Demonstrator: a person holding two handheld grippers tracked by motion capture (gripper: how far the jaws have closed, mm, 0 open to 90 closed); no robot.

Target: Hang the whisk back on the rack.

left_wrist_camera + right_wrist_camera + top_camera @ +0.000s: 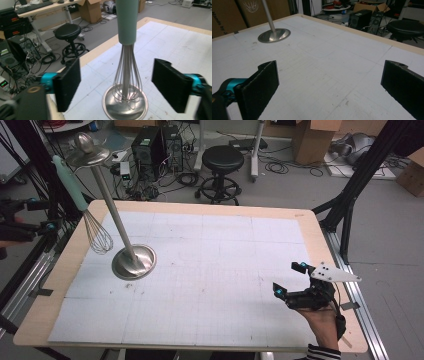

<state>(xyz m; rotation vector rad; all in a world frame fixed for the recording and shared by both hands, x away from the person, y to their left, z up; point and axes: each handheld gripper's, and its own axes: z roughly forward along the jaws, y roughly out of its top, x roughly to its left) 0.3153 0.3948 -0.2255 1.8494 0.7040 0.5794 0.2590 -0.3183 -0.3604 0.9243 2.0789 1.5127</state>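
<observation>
- Left gripper point(116, 85) open, jaws clear of whisk point(127, 57), hanging on stand point(120, 220) at desk's point(210, 265) ten o'clock: retreat straight, no bump.
- Right gripper point(329, 87) open, empty: stay.

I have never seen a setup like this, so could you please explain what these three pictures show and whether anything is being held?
A person works at a table with a hand-held gripper in each hand. The high view looks down from above. There the whisk with its mint handle hangs from a steel stand, and the right hand-held gripper hovers open over the white mat. The left gripper view looks along the left hand-held gripper: its jaws stand open on either side of the whisk, not touching it. The right gripper view looks across the mat toward the stand. Nothing is held.
</observation>
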